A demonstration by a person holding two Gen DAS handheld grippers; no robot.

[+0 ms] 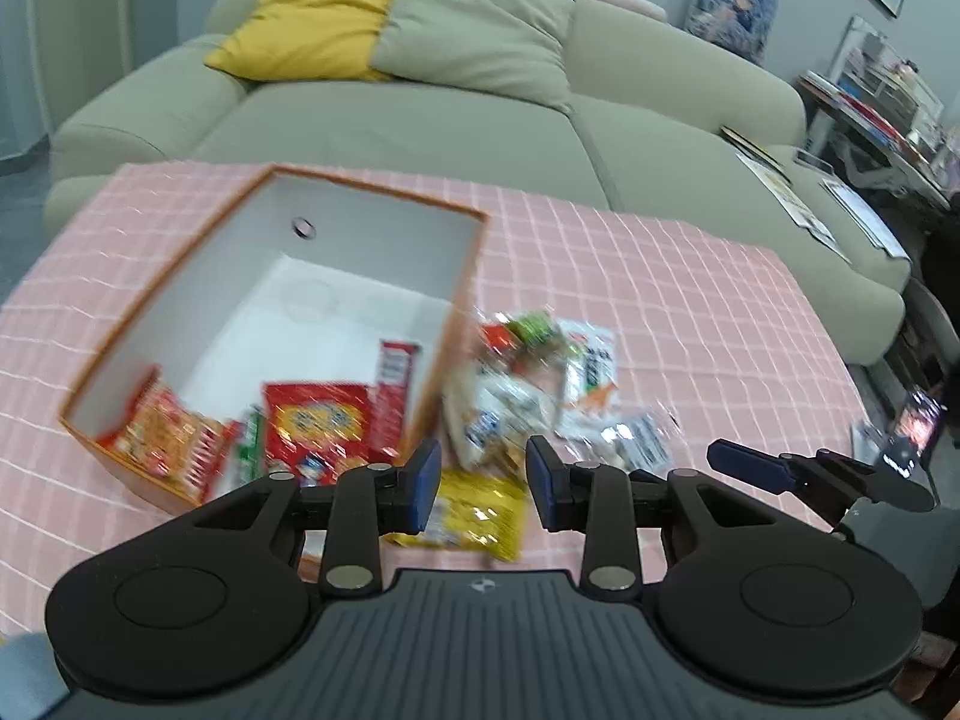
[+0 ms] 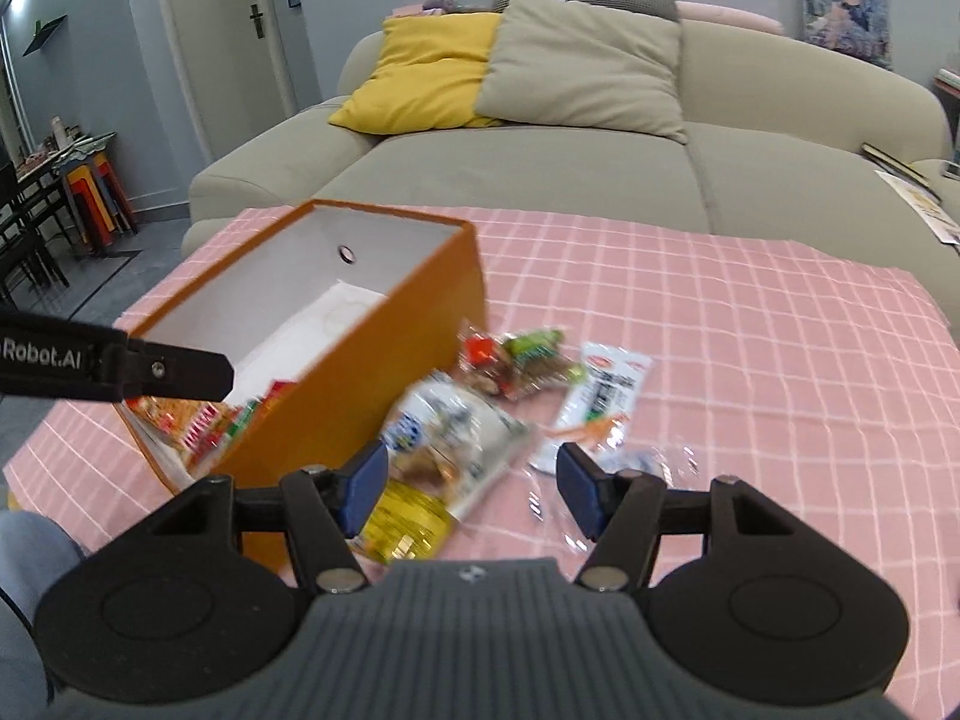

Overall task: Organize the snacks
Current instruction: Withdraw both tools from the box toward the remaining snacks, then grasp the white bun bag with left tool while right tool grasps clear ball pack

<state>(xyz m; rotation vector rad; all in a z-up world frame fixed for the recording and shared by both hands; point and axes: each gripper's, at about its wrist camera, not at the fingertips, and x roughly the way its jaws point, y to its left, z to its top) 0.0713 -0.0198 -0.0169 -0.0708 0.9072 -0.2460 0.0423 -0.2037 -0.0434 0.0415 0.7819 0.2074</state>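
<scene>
Snacks (image 2: 456, 432) lie heaped beside the orange box (image 2: 372, 372) mid-counter; both grippers, left (image 1: 483, 480) and right (image 2: 471, 489), hover with jaws apart, empty. Best approach: pinch one packet's edge.

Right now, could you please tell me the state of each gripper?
Left gripper: open, holding nothing, above the snack pile.
Right gripper: open, holding nothing, above the snack pile beside the orange box.
</scene>
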